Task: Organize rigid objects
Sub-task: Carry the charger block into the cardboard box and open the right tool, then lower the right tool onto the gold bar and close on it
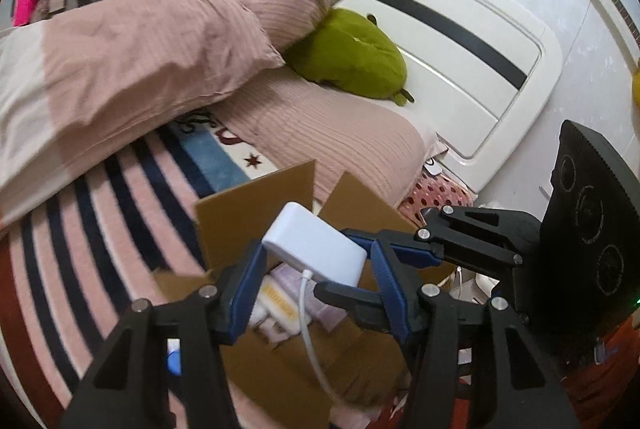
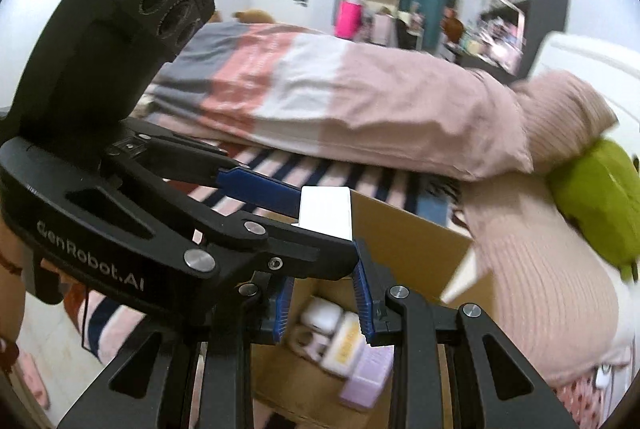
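Black hand-held gripper (image 1: 316,293), blue ribbed fingers (image 1: 386,281)

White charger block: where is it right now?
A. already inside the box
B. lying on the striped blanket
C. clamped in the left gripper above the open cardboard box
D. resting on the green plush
C: the left gripper clamps the white charger block, cable dangling, above the cardboard box.

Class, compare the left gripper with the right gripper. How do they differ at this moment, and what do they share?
The left gripper is clamped on a white charger, while the right gripper holds nothing. The left gripper's jaws are spread wider by the charger, and the right gripper's leave only a narrow gap. Both have blue fingers and hang above the open cardboard box.
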Tool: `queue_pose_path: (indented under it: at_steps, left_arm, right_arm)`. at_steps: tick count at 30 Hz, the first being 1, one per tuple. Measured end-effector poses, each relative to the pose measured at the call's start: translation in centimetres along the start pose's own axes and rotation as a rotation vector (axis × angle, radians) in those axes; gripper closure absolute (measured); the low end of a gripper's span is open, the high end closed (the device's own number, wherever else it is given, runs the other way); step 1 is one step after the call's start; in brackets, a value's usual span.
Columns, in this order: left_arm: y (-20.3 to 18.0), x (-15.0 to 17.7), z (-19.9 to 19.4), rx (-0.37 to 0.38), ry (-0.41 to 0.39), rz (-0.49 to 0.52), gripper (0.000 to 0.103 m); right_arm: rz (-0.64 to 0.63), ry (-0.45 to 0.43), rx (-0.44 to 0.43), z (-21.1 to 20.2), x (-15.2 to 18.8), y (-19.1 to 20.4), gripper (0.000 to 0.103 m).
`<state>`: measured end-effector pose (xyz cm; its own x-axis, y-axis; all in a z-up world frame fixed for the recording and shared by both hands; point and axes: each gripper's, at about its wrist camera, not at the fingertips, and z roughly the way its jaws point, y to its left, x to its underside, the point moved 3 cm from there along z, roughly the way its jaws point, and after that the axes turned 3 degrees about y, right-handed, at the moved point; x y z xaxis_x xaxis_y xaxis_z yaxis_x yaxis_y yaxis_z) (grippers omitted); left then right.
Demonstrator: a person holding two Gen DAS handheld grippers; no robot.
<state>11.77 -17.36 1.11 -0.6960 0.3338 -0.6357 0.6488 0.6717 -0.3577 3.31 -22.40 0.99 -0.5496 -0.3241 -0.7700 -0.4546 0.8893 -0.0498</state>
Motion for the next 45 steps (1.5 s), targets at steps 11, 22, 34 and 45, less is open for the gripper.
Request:
queue_pose_path:
  at_steps: [11, 22, 34, 45]
  left_arm:
    - [-0.4, -0.8, 3.2, -0.089, 0.107, 0.048, 0.028]
    - [1.7, 1.2, -3.5, -0.195, 0.009, 0.022, 0.027]
    - [9.2, 9.6, -14.2, -0.429, -0.117, -0.102, 0.025]
    - [15.2, 18.6, -13.9, -0.476, -0.103, -0.225, 0.025]
  right_arm:
    - [0.146, 0.154, 0.050, 1.6, 2.3, -4.4, 0.060]
    - [0.101, 0.144, 0.022, 1.0, 1.7, -1.8, 0.056]
    - [-0.093, 0.111, -0.205, 2.5, -0.4, 12.3, 0.056]
    - [-0.125, 0.311, -0.238, 12.7, 4.1, 19.1, 0.048]
